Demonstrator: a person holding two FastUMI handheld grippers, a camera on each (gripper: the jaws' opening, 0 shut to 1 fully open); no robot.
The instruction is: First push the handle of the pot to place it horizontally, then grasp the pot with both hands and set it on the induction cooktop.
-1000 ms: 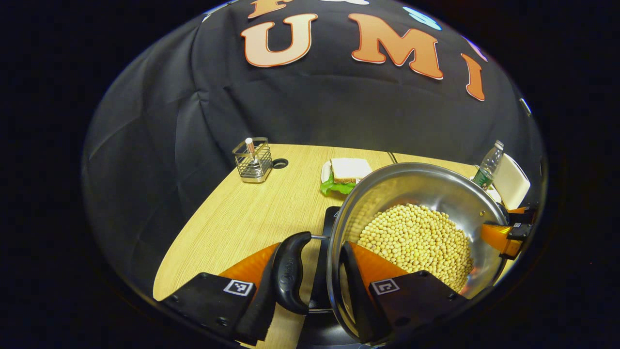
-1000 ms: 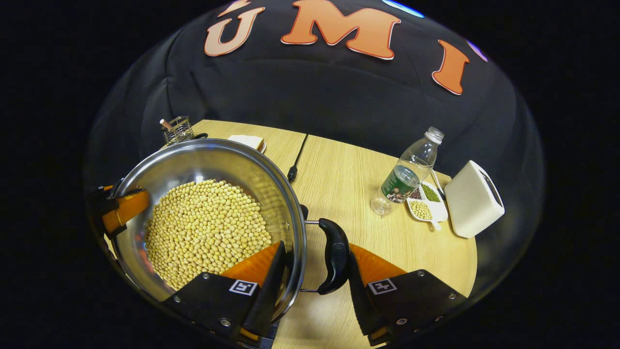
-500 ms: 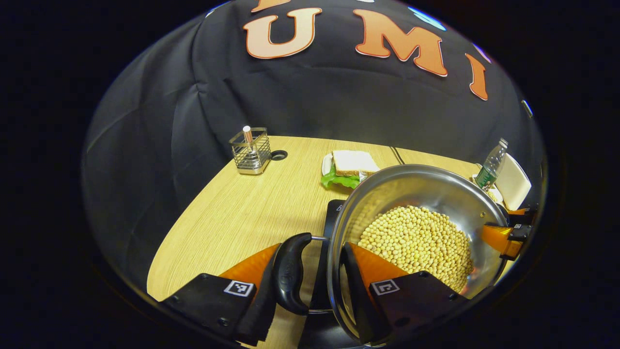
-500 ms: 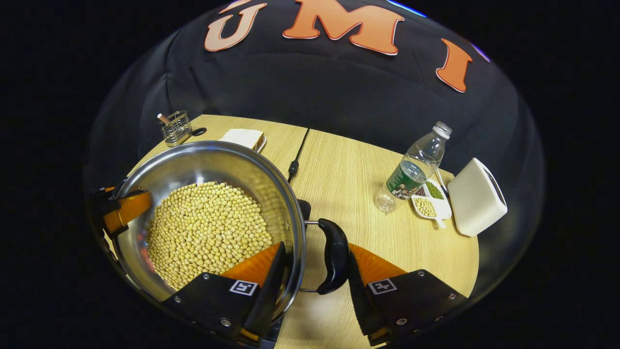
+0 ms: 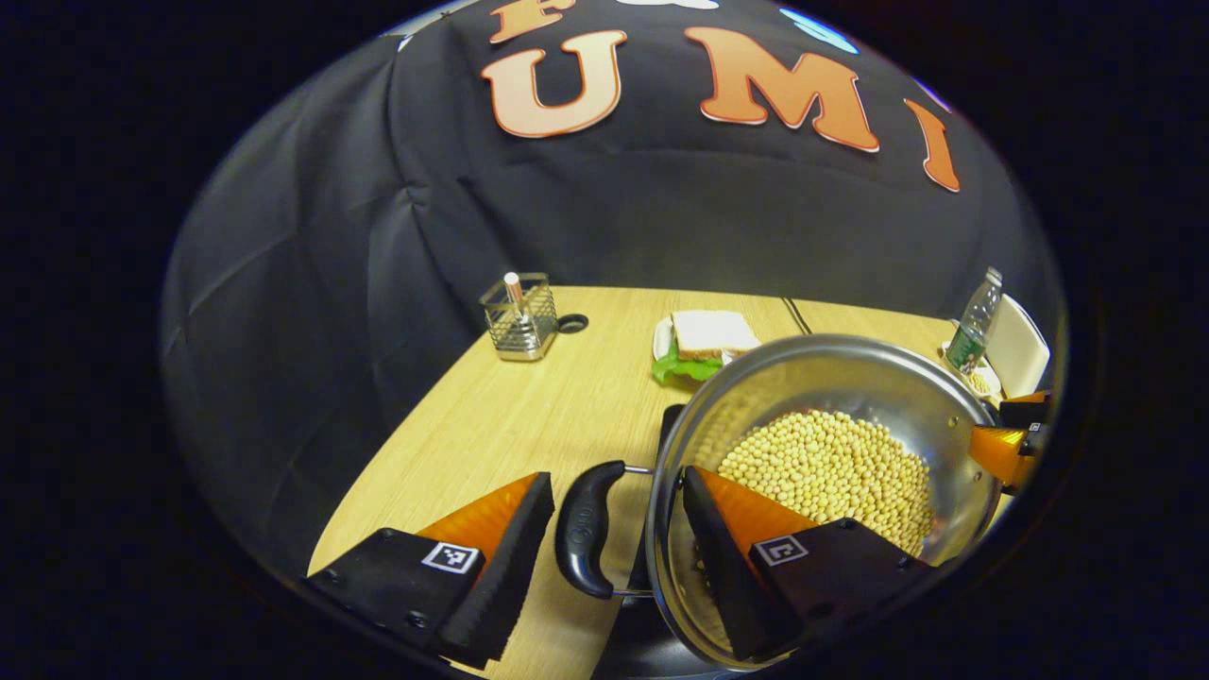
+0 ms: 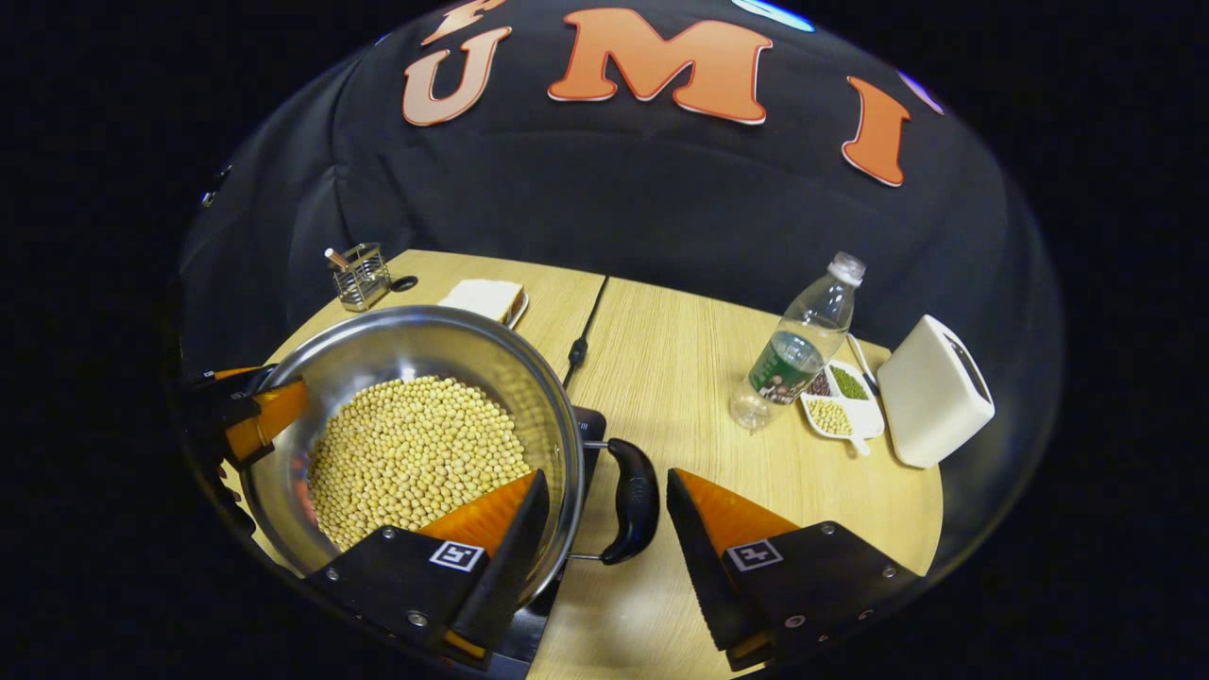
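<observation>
Two black handles on the pot, full of yellow beans, sitting on the dark cooktop. Left tongs spread open astride the near handle and rim (gap visible on the outer side, nothing clamped). Right tongs likewise open around the opposite handle. Farther out on the worktop: sandwich, wire holder, bottle, bean dish, white box.

We count one pot, two handles, one sandwich, one bottle, one wire caddy, one white box.
</observation>
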